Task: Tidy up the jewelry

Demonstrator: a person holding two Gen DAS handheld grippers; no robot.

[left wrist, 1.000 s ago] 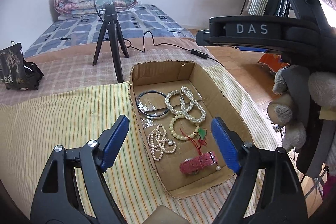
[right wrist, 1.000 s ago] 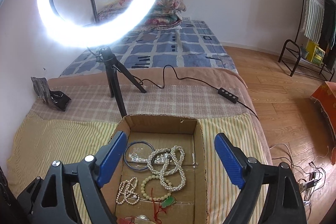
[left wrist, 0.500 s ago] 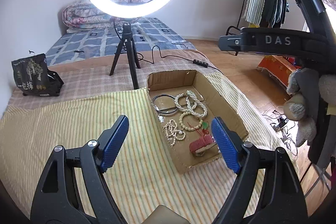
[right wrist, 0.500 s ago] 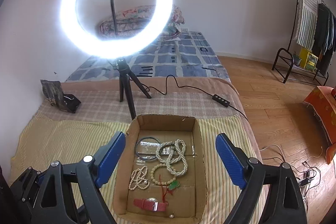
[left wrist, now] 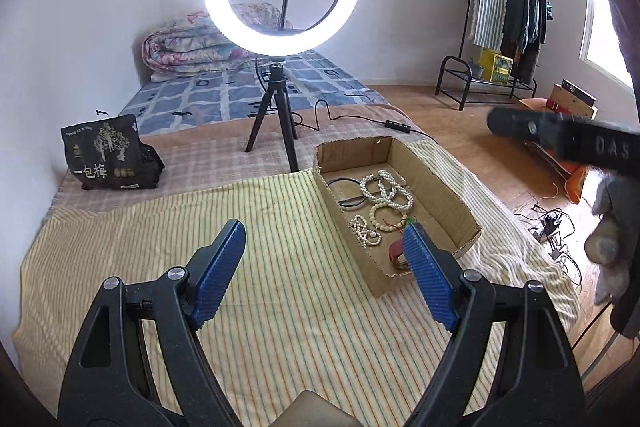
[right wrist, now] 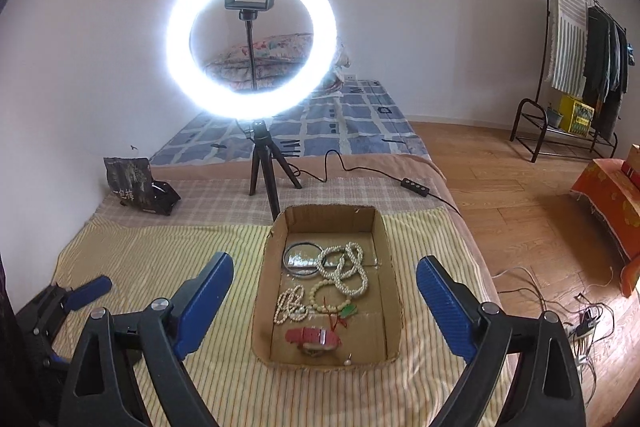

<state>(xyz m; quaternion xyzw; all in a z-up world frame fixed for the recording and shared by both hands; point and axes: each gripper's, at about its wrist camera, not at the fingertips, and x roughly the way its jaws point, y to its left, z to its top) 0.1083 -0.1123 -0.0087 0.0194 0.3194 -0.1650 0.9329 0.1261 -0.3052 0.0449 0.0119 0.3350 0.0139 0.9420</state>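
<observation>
A shallow cardboard box (right wrist: 383, 247) (left wrist: 440, 183) lies on the yellow striped cloth and holds the jewelry: a dark bangle (right wrist: 301, 255), white pearl strands (right wrist: 347, 269) (left wrist: 386, 189), a small pearl string (right wrist: 291, 305), a cream bead bracelet with a green pendant (right wrist: 332, 297), a red watch strap (right wrist: 313, 337) and a loose pearl pin (right wrist: 349, 361). My left gripper (left wrist: 324, 247) is open and empty, above the cloth left of the box. My right gripper (right wrist: 325, 283) is open and empty, held above and in front of the box. The left gripper's fingers (right wrist: 86, 291) show at the lower left of the right wrist view.
A lit ring light on a black tripod (right wrist: 264, 163) stands just behind the box, its cable and switch (right wrist: 414, 185) trailing right. A black snack bag (left wrist: 108, 159) sits at the far left. The bed edge drops to a wooden floor (right wrist: 520, 211) with cables on the right.
Both grippers have pulled back and up from the box, which now looks smaller and farther. Both stayed open and empty. The jewelry has not moved.
</observation>
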